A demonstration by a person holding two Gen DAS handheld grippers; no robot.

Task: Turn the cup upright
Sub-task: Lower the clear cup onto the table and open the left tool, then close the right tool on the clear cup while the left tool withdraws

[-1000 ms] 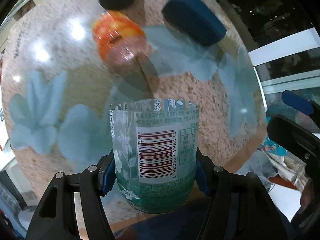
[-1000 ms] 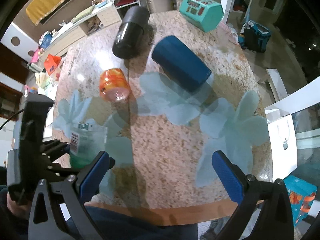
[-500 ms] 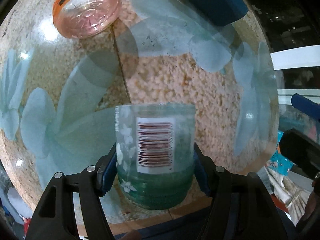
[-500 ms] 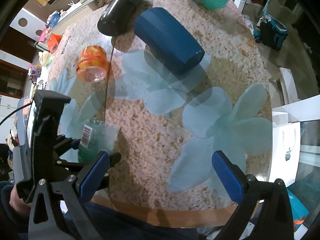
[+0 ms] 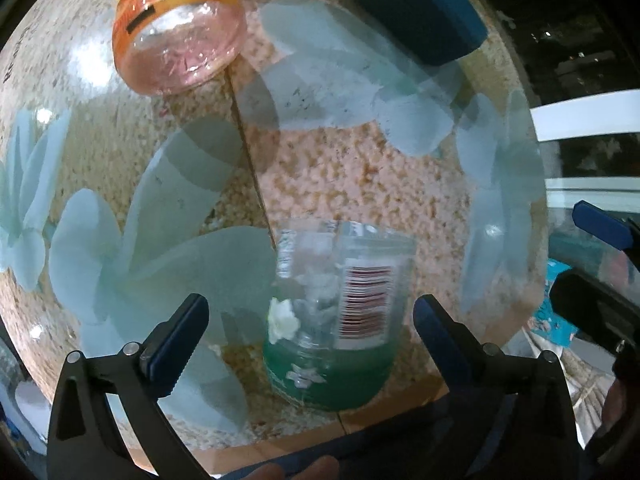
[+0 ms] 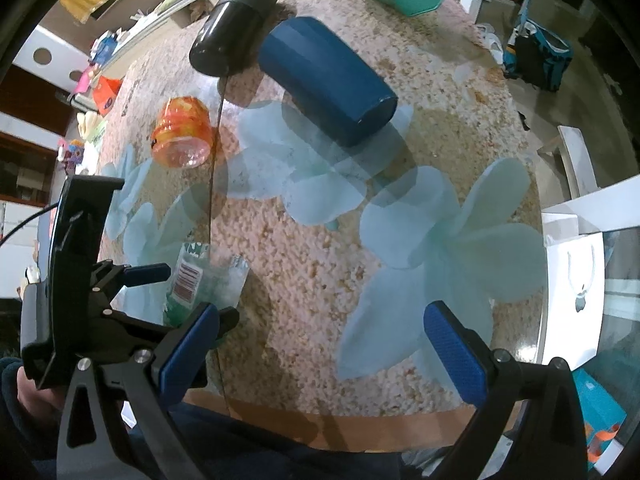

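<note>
Release was the step in hand: left gripper (image 5: pixel 310 316) jaws stood spread, the cup (image 5: pixel 340 312) upright on the desk (image 5: pixel 360 168) between them, untouched. Retreat seemed next; right gripper (image 6: pixel 320 332) jaws gaped, empty.

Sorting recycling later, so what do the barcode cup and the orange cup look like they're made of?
The barcode cup: probably thin clear plastic, glossy, with a printed label and green tinted base. The orange cup: likely clear plastic too; the table shows through its pinkish end.

An orange jar (image 6: pixel 182 132), blue cylinder (image 6: pixel 326 96) and black cylinder (image 6: pixel 234 24) lie on the table (image 6: pixel 320 272).
</note>
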